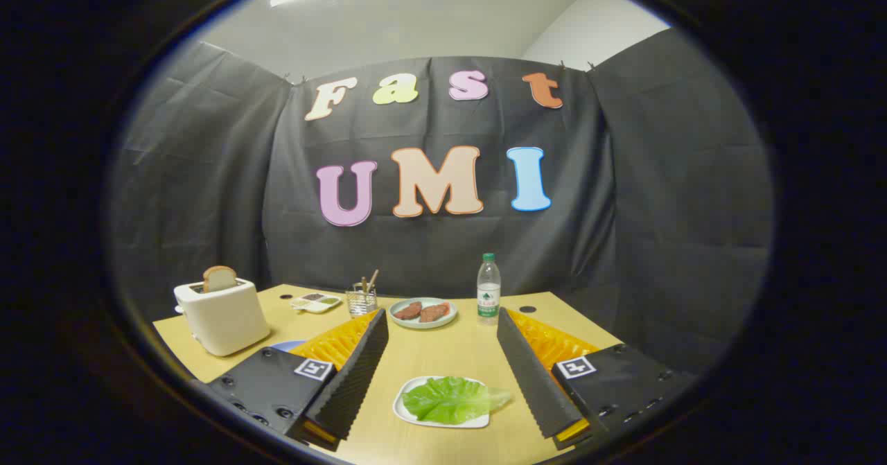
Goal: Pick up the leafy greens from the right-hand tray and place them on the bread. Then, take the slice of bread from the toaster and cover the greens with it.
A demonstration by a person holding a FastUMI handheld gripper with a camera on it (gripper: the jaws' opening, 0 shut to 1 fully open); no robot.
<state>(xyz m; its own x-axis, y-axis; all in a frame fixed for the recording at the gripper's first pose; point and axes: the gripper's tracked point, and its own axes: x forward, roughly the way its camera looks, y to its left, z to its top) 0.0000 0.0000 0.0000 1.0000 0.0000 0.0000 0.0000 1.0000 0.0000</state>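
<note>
Gripper view:
Gripper (440, 354): fingers spread wide apart, holding nothing, raised over the near edge of the table (450, 351), likely lined up for the first pick.
Leafy greens (450, 399): flat on a white tray (409, 409) between the fingers, near the table's front edge.
Toaster (222, 316): at the left edge; a bread slice (219, 278) stands upright in its slot, ready for a later grasp.
Plate (423, 312): toward the back edge, carrying two brown pieces, possibly the base bread.
Water bottle (488, 290): just right of the plate.
Glass (361, 301): left of the plate, holding sticks.
Stage: nothing picked yet.
</note>
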